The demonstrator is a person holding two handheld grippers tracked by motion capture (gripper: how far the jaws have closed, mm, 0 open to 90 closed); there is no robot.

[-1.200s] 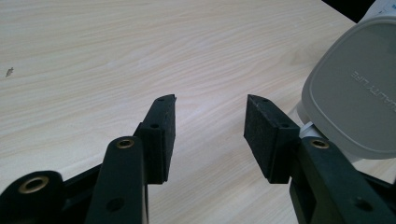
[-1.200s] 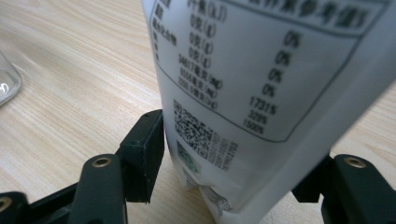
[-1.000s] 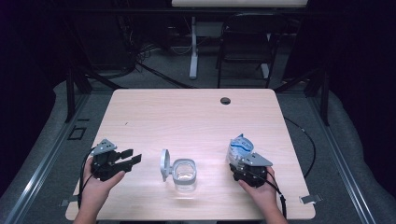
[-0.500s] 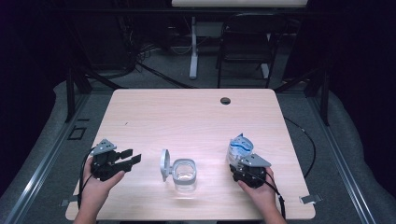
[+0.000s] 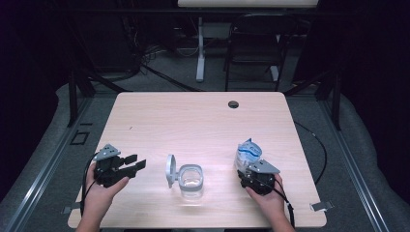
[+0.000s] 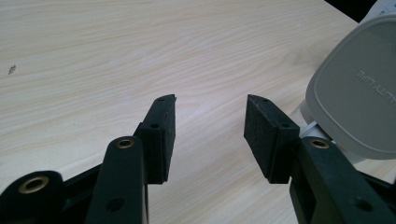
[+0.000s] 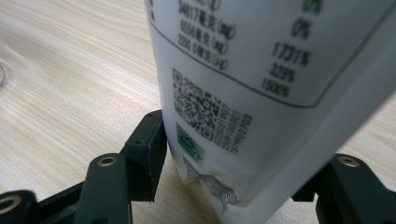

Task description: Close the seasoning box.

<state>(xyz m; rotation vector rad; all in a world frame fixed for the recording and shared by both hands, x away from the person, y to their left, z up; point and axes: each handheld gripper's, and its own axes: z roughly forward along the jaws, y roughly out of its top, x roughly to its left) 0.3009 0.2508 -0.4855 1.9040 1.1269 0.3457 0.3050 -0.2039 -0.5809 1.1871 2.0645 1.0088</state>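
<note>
Pouch [image 5: 249, 153], white and printed, sits lower right of the high view clamped in the right gripper [image 5: 255, 176], unchanged from a second ago; left gripper [image 5: 126, 164] idles with jaws apart beside the open-lidded clear container [image 5: 191, 179], so pouring looks not yet begun

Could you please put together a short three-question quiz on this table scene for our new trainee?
1. True or false: the left tongs grip the container's lid.
2. What do the right tongs hold? A) a cup B) a white printed pouch C) a spoon
3. Is the clear container open or closed?

Key: 1 false, they are open with nothing between them. 2 B. 3 open, lid flipped up.
</note>
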